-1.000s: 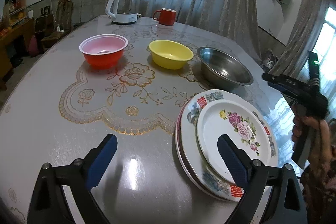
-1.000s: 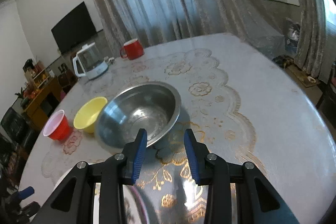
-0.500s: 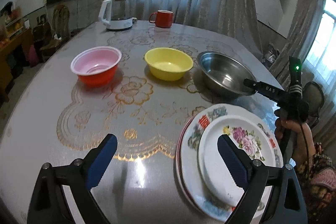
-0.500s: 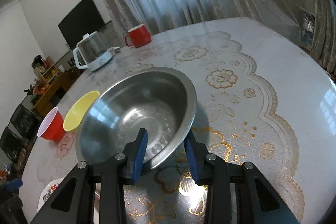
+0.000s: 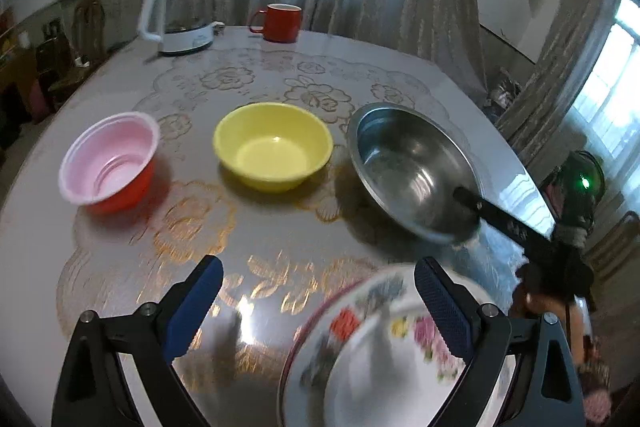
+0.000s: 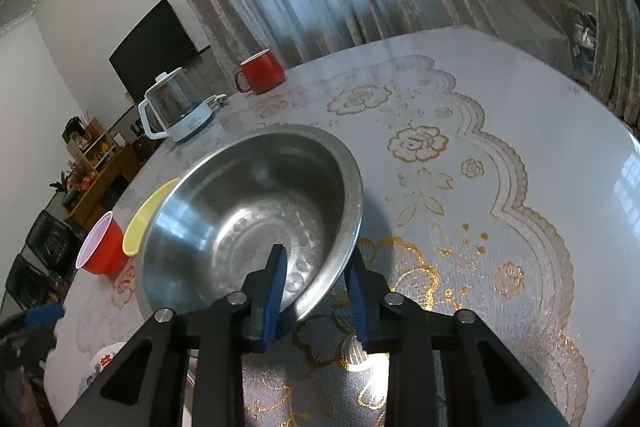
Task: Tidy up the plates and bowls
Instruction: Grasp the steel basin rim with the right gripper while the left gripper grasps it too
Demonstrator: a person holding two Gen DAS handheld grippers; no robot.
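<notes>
A steel bowl point(image 5: 404, 163) point(image 6: 240, 211) stands at the right of the table, beside a yellow bowl point(image 5: 274, 147) and a red bowl with a pink inside point(image 5: 108, 167). My right gripper point(image 6: 316, 253) straddles the steel bowl's near rim, one finger inside and one outside. Its jaws are closing, and a gap still shows at the inner pad. A stack of flowered plates point(image 5: 360, 347) lies at the near edge, blurred. My left gripper point(image 5: 318, 267) hangs open above the table, its right finger over the plates, holding nothing.
A white and glass kettle point(image 5: 180, 15) and a red mug point(image 5: 280, 23) stand at the table's far side. A person's hand point(image 5: 536, 299) holds the right gripper past the table's right edge. Curtains hang behind; a chair stands at the right.
My left gripper moved forward toward the bowls, so the plates slid low in its view. My right gripper dropped over the steel bowl's near rim and its jaws narrowed.
</notes>
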